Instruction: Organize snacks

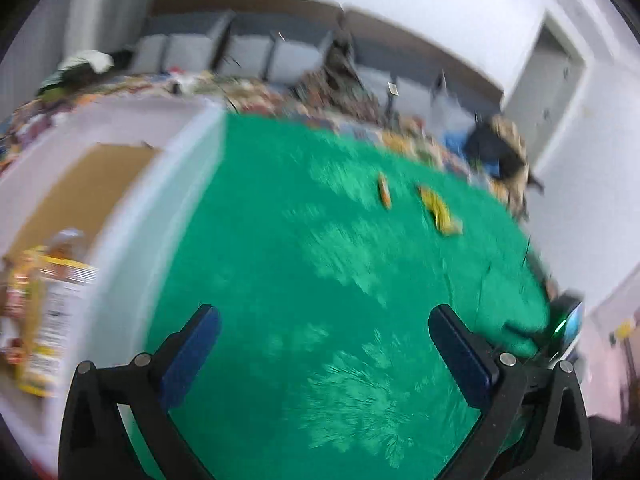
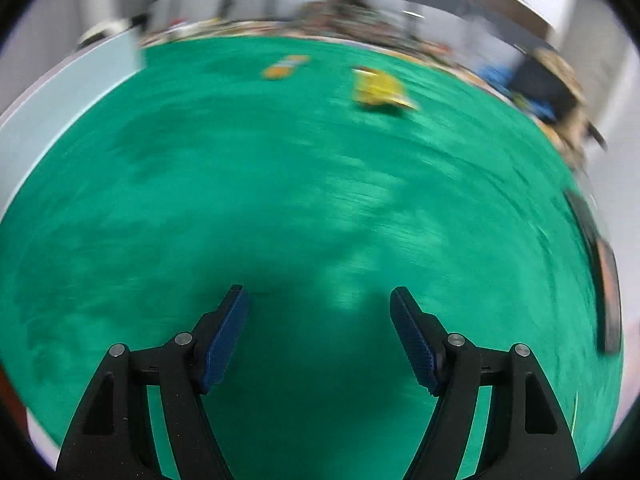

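Note:
Two snack packets lie far off on the green cloth: an orange bar (image 1: 385,190) (image 2: 286,66) and a yellow packet (image 1: 439,210) (image 2: 379,89) to its right. A white box (image 1: 132,216) with a brown cardboard floor stands at the left and holds snack bags (image 1: 40,312). My left gripper (image 1: 325,322) is open and empty, low over the cloth beside the box. My right gripper (image 2: 320,296) is open and empty over bare cloth, well short of both packets. Both views are motion-blurred.
The green cloth (image 1: 320,280) covers the table. A dark phone-like device (image 1: 568,322) (image 2: 606,280) lies at its right edge. Cluttered patterned surface and grey cabinets lie beyond the far edge. The white box wall (image 2: 60,108) shows at left.

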The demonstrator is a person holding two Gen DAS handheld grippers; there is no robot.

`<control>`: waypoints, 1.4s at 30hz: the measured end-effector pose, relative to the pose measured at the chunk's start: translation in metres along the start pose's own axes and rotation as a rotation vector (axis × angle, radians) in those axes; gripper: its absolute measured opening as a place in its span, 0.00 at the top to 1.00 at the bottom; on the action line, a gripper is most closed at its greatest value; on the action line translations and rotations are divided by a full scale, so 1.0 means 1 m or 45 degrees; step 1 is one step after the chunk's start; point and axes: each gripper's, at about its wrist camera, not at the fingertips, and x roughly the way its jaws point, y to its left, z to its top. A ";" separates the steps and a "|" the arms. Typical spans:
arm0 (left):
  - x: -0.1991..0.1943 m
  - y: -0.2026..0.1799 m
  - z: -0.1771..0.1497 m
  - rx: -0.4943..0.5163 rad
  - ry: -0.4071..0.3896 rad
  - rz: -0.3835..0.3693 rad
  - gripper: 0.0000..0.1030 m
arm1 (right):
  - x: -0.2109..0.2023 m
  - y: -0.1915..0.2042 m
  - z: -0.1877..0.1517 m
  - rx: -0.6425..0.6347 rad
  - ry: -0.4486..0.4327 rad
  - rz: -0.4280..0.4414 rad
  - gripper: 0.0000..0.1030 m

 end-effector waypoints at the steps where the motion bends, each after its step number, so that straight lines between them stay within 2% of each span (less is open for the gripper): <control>1: 0.015 -0.007 -0.002 0.012 0.038 0.007 0.00 | 0.002 -0.012 -0.001 0.045 -0.005 -0.018 0.26; 4: 0.059 -0.027 -0.008 0.043 0.127 0.046 0.00 | 0.003 -0.029 0.000 0.114 -0.026 -0.029 0.26; 8: 0.098 -0.038 -0.009 0.079 0.178 0.108 0.00 | 0.004 -0.039 0.002 0.134 -0.055 -0.013 0.26; 12: 0.122 -0.044 -0.009 0.109 0.206 0.160 0.00 | 0.014 -0.052 0.007 0.190 -0.058 0.023 0.20; 18: 0.148 -0.044 -0.006 0.145 0.242 0.200 0.00 | 0.017 -0.054 0.008 0.203 -0.051 0.013 0.16; 24: 0.158 -0.049 -0.007 0.243 0.245 0.256 0.00 | 0.017 -0.055 0.008 0.202 -0.051 0.014 0.16; 27: 0.156 -0.049 -0.009 0.261 0.229 0.241 0.00 | 0.017 -0.055 0.008 0.202 -0.051 0.014 0.16; 36: 0.147 -0.048 -0.019 0.295 0.264 0.222 0.00 | 0.017 -0.055 0.007 0.202 -0.051 0.015 0.16; 39: 0.151 -0.050 -0.013 0.284 0.309 0.231 0.00 | 0.017 -0.055 0.007 0.202 -0.051 0.016 0.15; 42: 0.172 -0.057 0.008 0.305 0.398 0.223 0.00 | 0.016 -0.055 0.007 0.202 -0.052 0.017 0.15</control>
